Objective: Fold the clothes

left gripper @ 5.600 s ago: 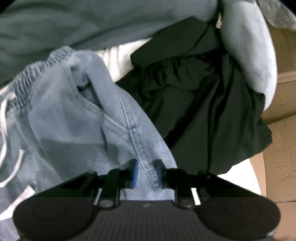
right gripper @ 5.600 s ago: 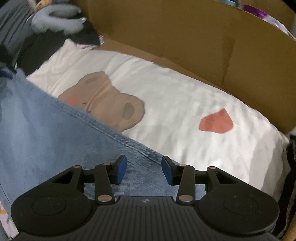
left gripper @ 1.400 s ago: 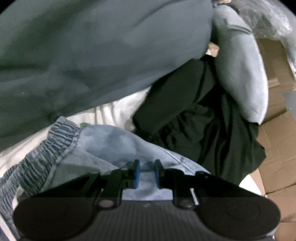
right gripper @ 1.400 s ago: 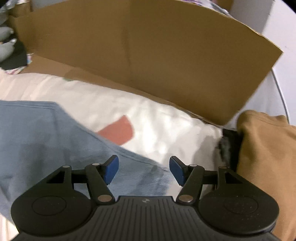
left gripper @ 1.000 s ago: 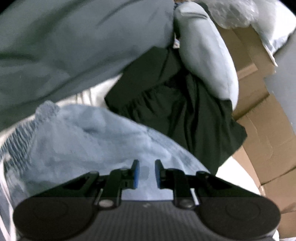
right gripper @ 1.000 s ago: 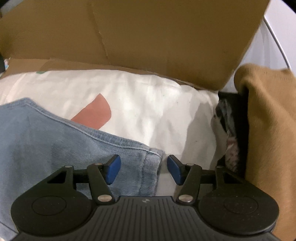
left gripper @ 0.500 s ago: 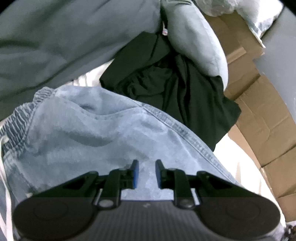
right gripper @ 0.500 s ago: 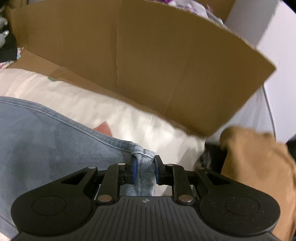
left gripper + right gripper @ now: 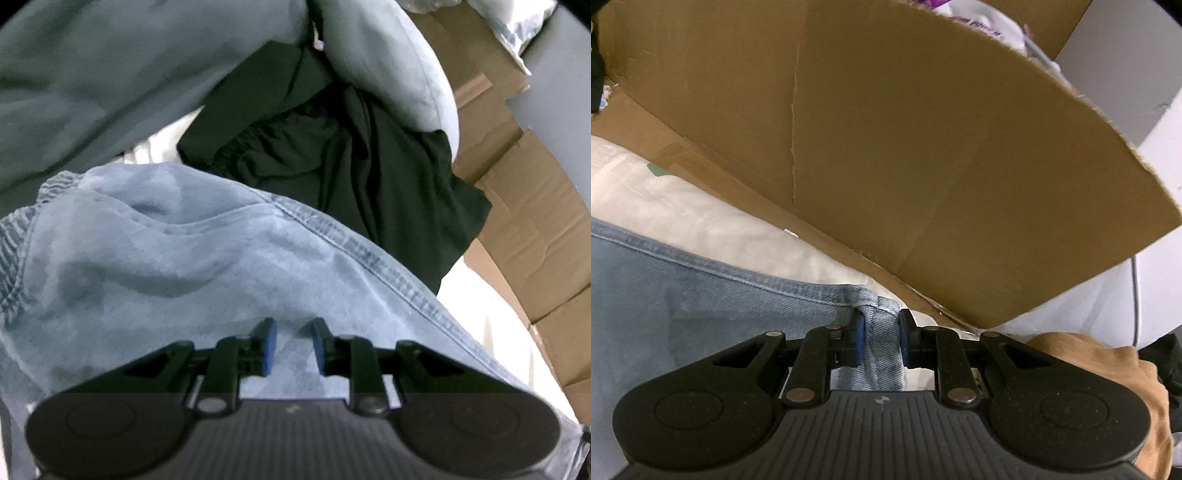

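Light blue denim trousers [image 9: 192,273] lie spread on a cream printed sheet [image 9: 713,221], stitched side seam running diagonally, elastic waistband bunched at the left in the left wrist view. We have the right hand-held gripper [image 9: 878,341] clamped on a bunched hem corner of the denim, pads pressing the fold after just loosening a touch. Our left hand-held gripper [image 9: 290,345] has narrow jaws, just widening slightly, with denim between the pads; grip or release, we cannot tell. Beyond: crumpled black garment [image 9: 351,158], grey-green garment [image 9: 110,74], pale grey cushion [image 9: 391,62], brown cardboard wall [image 9: 905,147], mustard-brown garment [image 9: 1108,362] at right.
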A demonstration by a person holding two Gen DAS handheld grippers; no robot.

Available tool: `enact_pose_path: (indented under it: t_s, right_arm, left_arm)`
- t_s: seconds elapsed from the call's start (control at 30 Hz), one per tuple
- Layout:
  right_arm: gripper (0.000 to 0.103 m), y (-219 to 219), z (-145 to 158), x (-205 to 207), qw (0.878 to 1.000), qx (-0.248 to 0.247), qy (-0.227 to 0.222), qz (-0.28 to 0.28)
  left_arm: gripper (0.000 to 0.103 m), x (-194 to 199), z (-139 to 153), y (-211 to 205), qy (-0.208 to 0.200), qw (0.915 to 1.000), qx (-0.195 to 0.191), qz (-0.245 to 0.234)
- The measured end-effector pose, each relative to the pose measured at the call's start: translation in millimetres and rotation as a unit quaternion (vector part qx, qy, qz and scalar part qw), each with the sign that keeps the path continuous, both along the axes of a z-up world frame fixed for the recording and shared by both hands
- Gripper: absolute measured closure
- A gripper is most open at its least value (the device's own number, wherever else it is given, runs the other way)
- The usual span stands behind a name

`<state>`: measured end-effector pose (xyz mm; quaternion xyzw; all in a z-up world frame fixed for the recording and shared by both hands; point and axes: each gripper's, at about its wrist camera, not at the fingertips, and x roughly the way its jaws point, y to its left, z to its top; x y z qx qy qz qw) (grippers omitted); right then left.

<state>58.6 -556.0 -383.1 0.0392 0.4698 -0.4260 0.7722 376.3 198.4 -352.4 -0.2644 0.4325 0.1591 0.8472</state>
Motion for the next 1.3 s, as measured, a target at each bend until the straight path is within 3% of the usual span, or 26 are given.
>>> enact_pose_path:
  t_s: [0.07,0.13,0.4,0.67,0.87,1.07,1.3]
  right_arm:
    - [0.066,-1.0,-4.5,1.9,1.0,-0.01,0.003,-0.015]
    - [0.062,-0.1,-2.1,-0.6,0.999,-0.021,0.006,-0.035]
    - [0.062,46.5,28.3,-28.0,0.998,-0.009,-0.063,-0.014]
    - [0.062,108.3,8.0,-24.5,0.995,0.04,-0.083,0.036]
    - [0.062,139.3,-21.3,-20.1,0.996,0.061,-0.031,0.062]
    - [0.062,153.3,-26.9,-18.6,0.996,0.065,0.039,0.047]
    - [0.062,160.2,-2.3,0.3,0.995,0.061,0.023,0.082]
  left_arm:
    - [0.079,-0.8,0.1,-1.0,-0.001,1.0,-0.002,0.001]
    - [0.076,-2.8,1.0,-2.1,-0.003,1.0,-0.005,0.003]
    - [0.073,-35.6,3.8,-3.6,0.006,0.9993,-0.035,-0.003]
    - [0.073,-61.5,13.7,-8.9,0.026,0.9988,-0.007,-0.041]
    - [0.076,-65.2,-3.7,-4.5,0.043,0.9982,-0.001,-0.043]
    - [0.077,-51.1,24.0,18.4,0.015,0.9984,0.035,-0.043]
    - [0.077,-27.2,43.4,66.8,0.017,0.9962,0.08,-0.029]
